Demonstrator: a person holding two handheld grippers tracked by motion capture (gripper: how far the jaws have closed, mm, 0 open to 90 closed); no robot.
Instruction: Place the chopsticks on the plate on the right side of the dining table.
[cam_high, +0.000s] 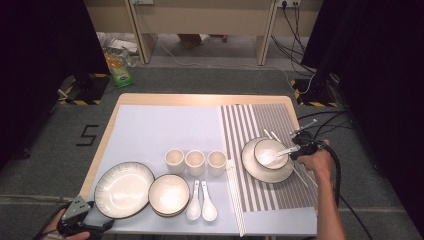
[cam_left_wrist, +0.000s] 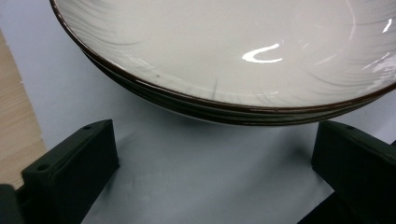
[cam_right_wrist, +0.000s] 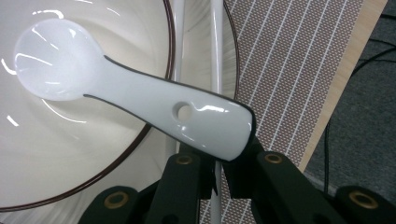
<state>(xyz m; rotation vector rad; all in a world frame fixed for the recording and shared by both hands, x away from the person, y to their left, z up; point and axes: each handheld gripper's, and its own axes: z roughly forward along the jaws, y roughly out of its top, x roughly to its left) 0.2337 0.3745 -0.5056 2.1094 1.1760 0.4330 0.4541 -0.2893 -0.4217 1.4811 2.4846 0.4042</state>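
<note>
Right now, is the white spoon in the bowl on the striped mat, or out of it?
In: the spoon has its scoop inside the bowl, its handle crossing the rim, pinched by the right gripper.

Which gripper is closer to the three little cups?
Right, though not by much. The right gripper holds a spoon over the bowl, to the right of the cups. The left gripper sits at the table's near left corner, by the big plate.

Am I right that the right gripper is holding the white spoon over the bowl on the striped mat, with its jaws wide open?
Not quite: the right gripper has its jaws shut on the white spoon, as the right gripper view shows. The rest holds: the spoon sits over the bowl on the striped mat.
</note>
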